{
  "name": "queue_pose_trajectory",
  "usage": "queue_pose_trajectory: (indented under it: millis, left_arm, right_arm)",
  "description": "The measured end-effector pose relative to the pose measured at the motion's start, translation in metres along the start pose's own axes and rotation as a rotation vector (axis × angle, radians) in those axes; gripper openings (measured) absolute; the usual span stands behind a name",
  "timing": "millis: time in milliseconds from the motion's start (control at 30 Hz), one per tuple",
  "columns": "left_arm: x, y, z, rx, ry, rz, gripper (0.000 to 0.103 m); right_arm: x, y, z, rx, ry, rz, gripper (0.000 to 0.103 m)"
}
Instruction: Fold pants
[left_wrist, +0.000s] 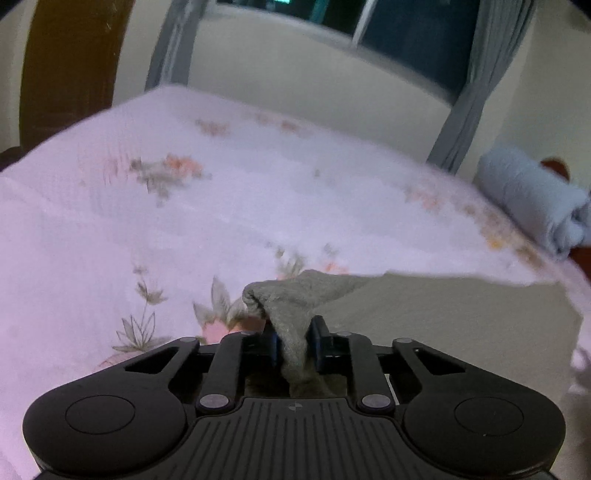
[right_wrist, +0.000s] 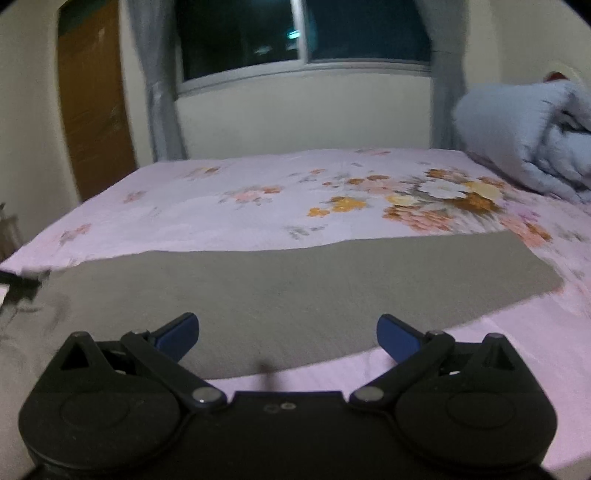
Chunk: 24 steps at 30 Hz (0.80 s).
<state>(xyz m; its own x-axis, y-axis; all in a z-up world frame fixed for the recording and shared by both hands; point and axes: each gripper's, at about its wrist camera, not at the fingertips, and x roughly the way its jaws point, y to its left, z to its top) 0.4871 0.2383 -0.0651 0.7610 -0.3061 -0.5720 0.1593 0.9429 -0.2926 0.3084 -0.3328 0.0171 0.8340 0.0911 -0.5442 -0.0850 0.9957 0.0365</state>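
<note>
Now the left tongs clench a bunched corner of the grey pants, which lie spread across the floral bed; the right tongs hover above them, spread wide.

The grey pants are a matt, slightly fuzzy knit cloth, the pink flowered bed sheet is smooth thin cloth, the light blue rolled blanket looks soft and quilted, and the black left gripper is matt plastic with metal rivets.

pants on bed, rolled quilt far right
</note>
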Motion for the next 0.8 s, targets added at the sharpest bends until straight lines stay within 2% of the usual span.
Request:
queue_pose_trajectory:
  millis: [133, 167, 233, 267, 300, 333, 400, 433, 567, 733, 767, 800]
  left_arm:
    - [-0.017, -0.004, 0.001, -0.034, -0.047, -0.016, 0.017]
    - [-0.019, -0.005, 0.001, -0.038, -0.052, -0.014, 0.017]
    - [-0.022, -0.005, 0.000, -0.036, -0.056, -0.015, 0.017]
    - [-0.023, -0.005, 0.000, -0.029, -0.054, -0.010, 0.017]
    - [-0.023, -0.005, 0.000, -0.024, -0.050, -0.007, 0.017]
    - [-0.022, -0.003, 0.000, -0.022, -0.047, -0.008, 0.017]
    - [-0.022, 0.000, 0.000, -0.027, -0.042, -0.007, 0.013]
    - [-0.021, 0.002, 0.000, -0.026, -0.036, -0.002, 0.013]
    - [-0.015, 0.006, -0.003, -0.008, -0.005, 0.004, 0.013]
    - [0.002, 0.008, -0.007, -0.017, 0.023, 0.014, 0.013]
    - [0.004, 0.009, -0.008, -0.021, 0.024, 0.020, 0.013]
    - [0.006, 0.009, -0.010, -0.028, 0.022, 0.027, 0.013]
  right_arm:
    - [0.050, -0.009, 0.036, -0.100, 0.066, 0.039, 0.097]
    - [0.068, -0.010, 0.046, -0.114, 0.090, 0.062, 0.093]
    - [0.103, -0.006, 0.062, -0.144, 0.147, 0.113, 0.081]
    - [0.119, -0.001, 0.068, -0.164, 0.173, 0.145, 0.065]
    - [0.137, 0.005, 0.074, -0.194, 0.205, 0.182, 0.057]
    - [0.153, 0.014, 0.076, -0.234, 0.234, 0.207, 0.054]
    - [0.176, 0.029, 0.081, -0.326, 0.254, 0.247, 0.043]
    - [0.184, 0.035, 0.082, -0.364, 0.260, 0.283, 0.043]
    - [0.214, 0.040, 0.083, -0.411, 0.328, 0.301, 0.044]
    - [0.218, 0.034, 0.076, -0.408, 0.361, 0.350, 0.044]
    - [0.218, 0.033, 0.075, -0.400, 0.364, 0.356, 0.042]
    - [0.217, 0.031, 0.074, -0.387, 0.371, 0.362, 0.031]
